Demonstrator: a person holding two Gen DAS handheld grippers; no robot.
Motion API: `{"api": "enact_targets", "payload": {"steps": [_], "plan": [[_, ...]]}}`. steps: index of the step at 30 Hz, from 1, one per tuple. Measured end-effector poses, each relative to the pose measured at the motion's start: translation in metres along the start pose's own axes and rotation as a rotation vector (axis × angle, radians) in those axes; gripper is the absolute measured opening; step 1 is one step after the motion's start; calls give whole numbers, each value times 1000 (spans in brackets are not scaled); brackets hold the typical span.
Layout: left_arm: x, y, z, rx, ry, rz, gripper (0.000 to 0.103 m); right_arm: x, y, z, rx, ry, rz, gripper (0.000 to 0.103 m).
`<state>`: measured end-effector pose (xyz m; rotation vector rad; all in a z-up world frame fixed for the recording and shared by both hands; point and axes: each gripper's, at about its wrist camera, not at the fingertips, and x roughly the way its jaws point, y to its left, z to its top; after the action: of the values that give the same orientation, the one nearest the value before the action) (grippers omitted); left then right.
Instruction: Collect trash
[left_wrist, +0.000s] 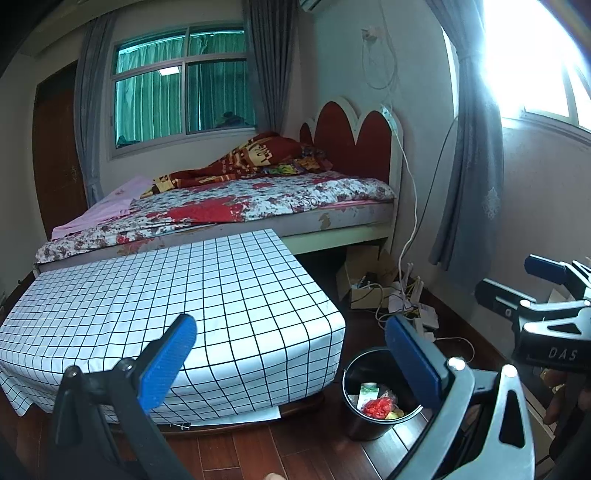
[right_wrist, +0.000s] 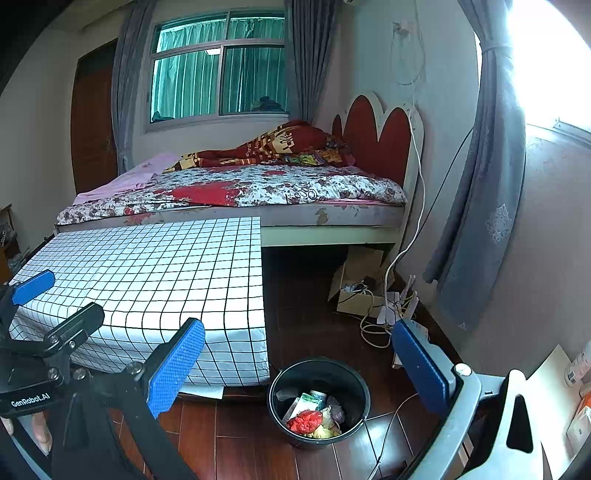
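**Currently: both grippers released above the bin**

We hold the left gripper (left_wrist: 291, 365) with its blue pads spread wide and nothing between them. The right gripper (right_wrist: 299, 369) is likewise spread and unloaded. At lower centre of the right wrist view, between the pads, stands the black bucket (right_wrist: 354, 380) on the wood floor (right_wrist: 251, 443). It contains the trash (right_wrist: 314, 417): a red crumpled item, a green-and-white carton and yellow scraps. Left of the bucket sits the table under a checked cloth (right_wrist: 155, 273). Beyond it, mid-frame, lies the bed (right_wrist: 240, 192). Cables (right_wrist: 373, 325) trail at right.
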<state>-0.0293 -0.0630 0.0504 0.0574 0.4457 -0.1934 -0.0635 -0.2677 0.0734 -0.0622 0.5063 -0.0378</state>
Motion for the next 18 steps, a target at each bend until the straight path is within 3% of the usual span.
{"api": "enact_targets", "payload": {"steps": [18], "plan": [[1,-9,0,23,4,-8,102,2,-4,1,9,5,6,102]]}}
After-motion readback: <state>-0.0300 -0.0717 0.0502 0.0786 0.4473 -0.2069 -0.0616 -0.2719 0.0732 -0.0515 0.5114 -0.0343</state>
